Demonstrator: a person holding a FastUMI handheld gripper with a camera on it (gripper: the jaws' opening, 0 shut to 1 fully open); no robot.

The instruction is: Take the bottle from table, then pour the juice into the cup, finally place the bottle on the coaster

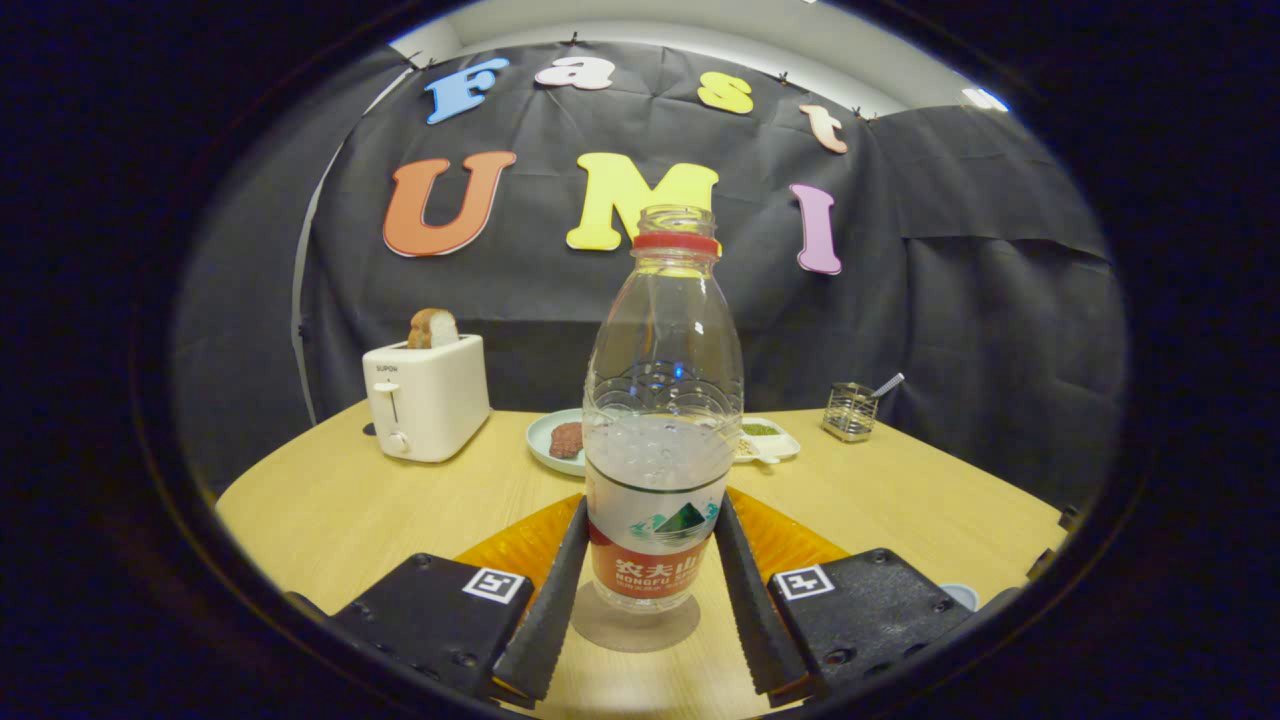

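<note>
The gripper (650, 590) is seen with its two fingers closed against the labelled lower body of the bottle (660, 440), one on each side, so the bottle is held between them. It appears upright and slightly above the wooden table (330, 510), judging by the round shadow beneath its base. An orange coaster (520, 545) is partly seen just behind the fingers. The bottle is thin clear plastic, uncapped, about half full: it is judged light but easily squashed, so a firm hold low on the label is advised, with gentle pressure to avoid spilling. Farther off, a plate (545, 440), a toaster (425, 400) and a small wire holder (850, 412) are seen.
</note>
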